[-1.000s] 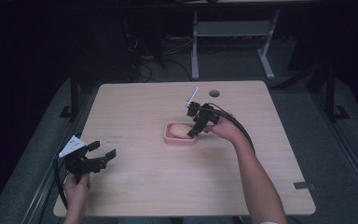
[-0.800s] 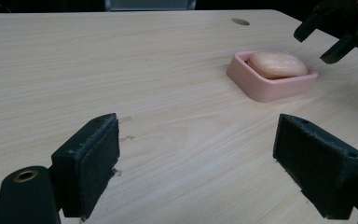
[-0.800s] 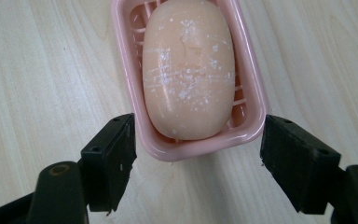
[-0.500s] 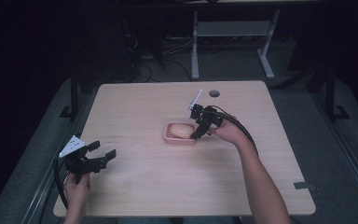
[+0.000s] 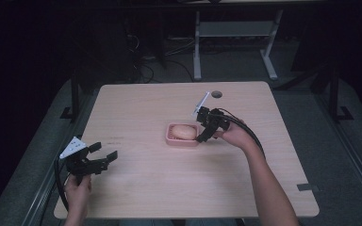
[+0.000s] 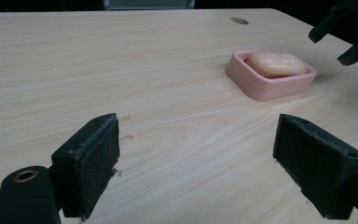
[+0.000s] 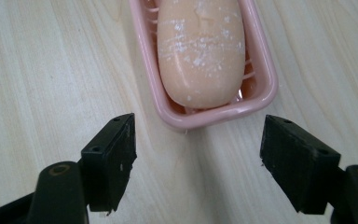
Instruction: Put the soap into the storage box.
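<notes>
A pink soap dish (image 5: 172, 139) (image 7: 261, 88) (image 6: 261, 88) sits near the middle of the table. In it lies a pale peach bar of soap (image 5: 183, 132) (image 7: 200, 46) (image 6: 276, 63). My right gripper (image 5: 201, 136) (image 7: 198, 163) hovers open just off the dish's right end, its jaws wide apart and nothing between them. My left gripper (image 5: 107, 159) (image 6: 198, 163) stands open low over the table's front left, well away from the dish, pointing toward it.
The light wooden table (image 5: 136, 108) has a round cable hole (image 5: 217, 94) at its far right. A small white pen-like object (image 5: 201, 100) lies near that hole. Dark floor and a desk frame (image 5: 235, 33) lie beyond the far edge.
My right gripper has drawn back slightly from the dish toward the right. The left gripper has stayed where it was.
</notes>
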A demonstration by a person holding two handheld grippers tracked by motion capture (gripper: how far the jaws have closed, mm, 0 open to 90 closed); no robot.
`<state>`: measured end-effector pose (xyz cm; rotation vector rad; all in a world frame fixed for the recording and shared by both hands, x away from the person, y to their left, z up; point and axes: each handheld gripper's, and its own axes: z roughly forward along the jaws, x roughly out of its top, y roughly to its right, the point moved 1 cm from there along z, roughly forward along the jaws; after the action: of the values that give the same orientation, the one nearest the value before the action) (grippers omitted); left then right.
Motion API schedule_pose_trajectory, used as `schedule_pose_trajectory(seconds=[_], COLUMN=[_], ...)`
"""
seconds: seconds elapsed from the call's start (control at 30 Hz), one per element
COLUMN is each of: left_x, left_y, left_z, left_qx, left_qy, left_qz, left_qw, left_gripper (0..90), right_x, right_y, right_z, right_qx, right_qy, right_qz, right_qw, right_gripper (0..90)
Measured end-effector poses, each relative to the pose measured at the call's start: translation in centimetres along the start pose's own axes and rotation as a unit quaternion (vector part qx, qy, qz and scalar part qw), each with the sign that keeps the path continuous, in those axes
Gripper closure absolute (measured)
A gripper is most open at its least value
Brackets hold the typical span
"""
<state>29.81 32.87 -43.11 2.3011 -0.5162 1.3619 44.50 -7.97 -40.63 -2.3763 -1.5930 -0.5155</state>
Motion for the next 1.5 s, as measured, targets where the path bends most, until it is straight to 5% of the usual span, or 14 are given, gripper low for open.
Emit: schedule_pose_trajectory(seconds=[1.5], left_x=[-0.1], left_y=[0.1], left_z=[0.2], left_qx=[0.000], left_qy=[-0.006], left_qz=[0.002], left_qw=[1.0000], left_gripper=[14.3], right_x=[-7.4], right_y=[-1.9], right_z=[-0.9], right_qx=[-0.011], right_qy=[0.026], right_qz=[0.034], right_qw=[0.9990], right_gripper=[25.3])
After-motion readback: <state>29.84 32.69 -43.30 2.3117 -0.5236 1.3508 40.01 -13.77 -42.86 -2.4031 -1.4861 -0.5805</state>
